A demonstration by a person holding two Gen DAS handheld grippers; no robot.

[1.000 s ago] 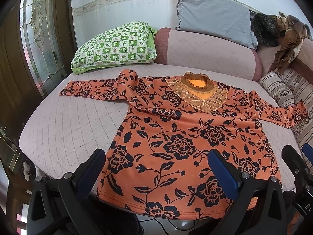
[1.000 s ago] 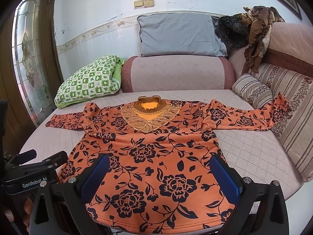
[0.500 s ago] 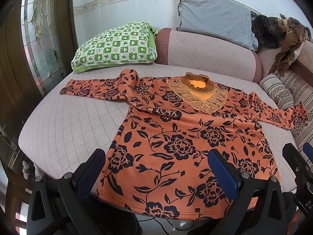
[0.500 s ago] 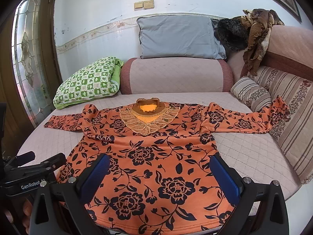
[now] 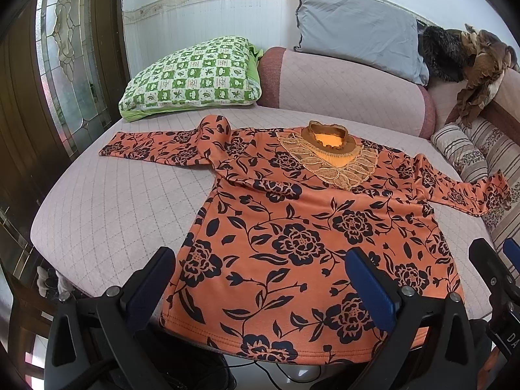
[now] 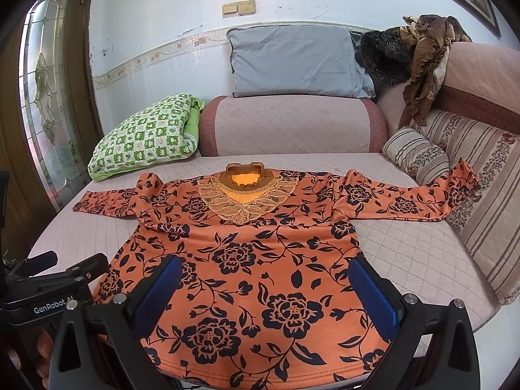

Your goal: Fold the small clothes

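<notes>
An orange long-sleeved top with black flowers (image 5: 302,227) lies flat and face up on a pink quilted sofa seat (image 5: 113,208), sleeves spread to both sides, lace collar at the far end. It also shows in the right wrist view (image 6: 253,260). My left gripper (image 5: 260,279) is open and empty, held above the hem near the seat's front edge. My right gripper (image 6: 266,289) is open and empty, also above the hem. The right gripper's tip shows at the left view's right edge (image 5: 494,269). The left gripper shows at the right view's left edge (image 6: 48,286).
A green checked pillow (image 5: 191,78) lies at the back left. A grey cushion (image 5: 354,26) leans on the backrest. A striped bolster (image 6: 416,156) and striped cushion (image 6: 487,201) sit at the right; the right sleeve end rests on them. Brown clothes (image 6: 422,48) hang over the backrest.
Both grippers have drawn back and risen slightly, so the top sits a little lower and farther in both views. Both stay open. The top has not moved.
</notes>
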